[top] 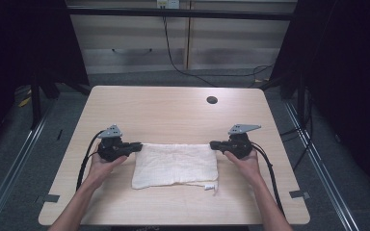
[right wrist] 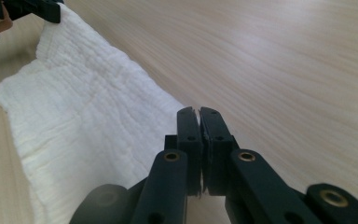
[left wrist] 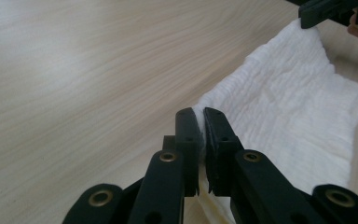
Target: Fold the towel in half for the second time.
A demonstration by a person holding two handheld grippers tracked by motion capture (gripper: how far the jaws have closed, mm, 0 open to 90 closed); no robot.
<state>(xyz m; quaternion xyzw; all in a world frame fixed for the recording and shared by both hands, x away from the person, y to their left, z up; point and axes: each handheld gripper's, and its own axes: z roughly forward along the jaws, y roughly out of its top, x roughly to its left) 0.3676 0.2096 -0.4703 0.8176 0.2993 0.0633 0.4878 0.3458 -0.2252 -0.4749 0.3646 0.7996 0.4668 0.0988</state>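
Between both my jaws sit the cloth's (top: 175, 165) far corners, pinched tight; grasping is done, the fold remains.

1. A light wood-grain table (top: 173, 108) is standing on grey carpeted floor (top: 38, 159), a round cable hole (top: 212, 100) showing near its far edge.
2. Pale cabinets (top: 139, 43) are lining the back wall, black cables (top: 173, 57) hanging before them.
3. Dark curtains (top: 347, 72) are closing in both sides.
4. Metal rails (top: 318, 163) are running along the floor.
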